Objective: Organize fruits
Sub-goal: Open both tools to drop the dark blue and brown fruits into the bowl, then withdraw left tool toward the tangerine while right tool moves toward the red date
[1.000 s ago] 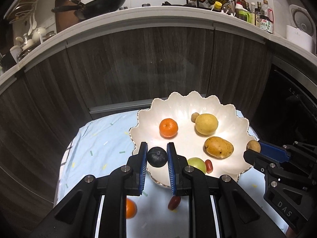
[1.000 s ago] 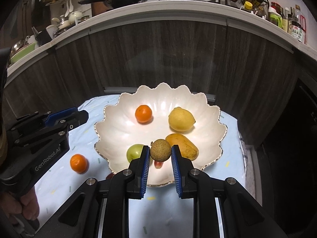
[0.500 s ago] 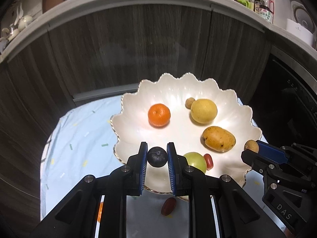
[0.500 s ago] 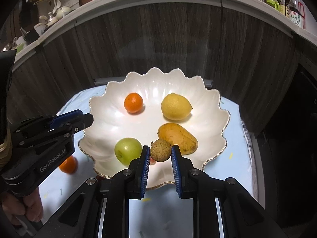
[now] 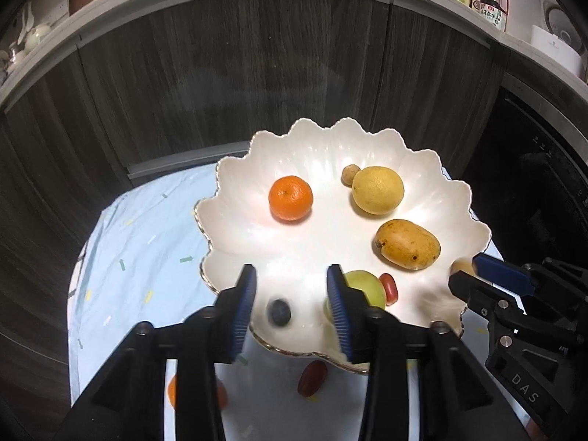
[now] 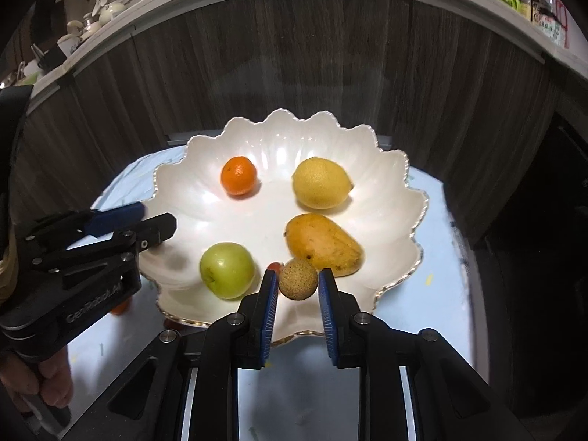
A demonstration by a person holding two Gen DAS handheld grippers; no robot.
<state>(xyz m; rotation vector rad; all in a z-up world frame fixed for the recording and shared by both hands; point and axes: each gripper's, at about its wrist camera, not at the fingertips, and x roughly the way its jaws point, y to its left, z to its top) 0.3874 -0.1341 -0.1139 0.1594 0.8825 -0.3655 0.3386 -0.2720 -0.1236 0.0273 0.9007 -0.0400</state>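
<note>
My left gripper (image 5: 291, 272) hangs over the near rim of the white scalloped bowl (image 5: 235, 220). Its jaws are opening, and a blurred dark round fruit (image 5: 278, 312) sits loose below them inside the bowl. In the right wrist view my right gripper (image 6: 297, 275) is over the bowl's (image 6: 183, 191) front edge. Its jaws are also opening, and a brown speckled round fruit (image 6: 297, 279) is still between the pads, with a thin gap on the right side. In the bowl lie a tangerine (image 5: 290, 198), a lemon (image 5: 377, 190), a mango (image 5: 407, 244) and a green fruit (image 5: 367, 288).
A small red fruit (image 5: 389, 286) and a small brown one (image 5: 349, 175) also lie in the bowl. On the light blue cloth (image 5: 128, 257) in front of the bowl are a dark red fruit (image 5: 312, 378) and a second tangerine (image 5: 172, 391). Dark cabinet fronts stand behind.
Both grippers came lower and nearer the bowl. The left jaws spread and the dark fruit dropped out of them. The right jaws widened slightly around the brown fruit.
</note>
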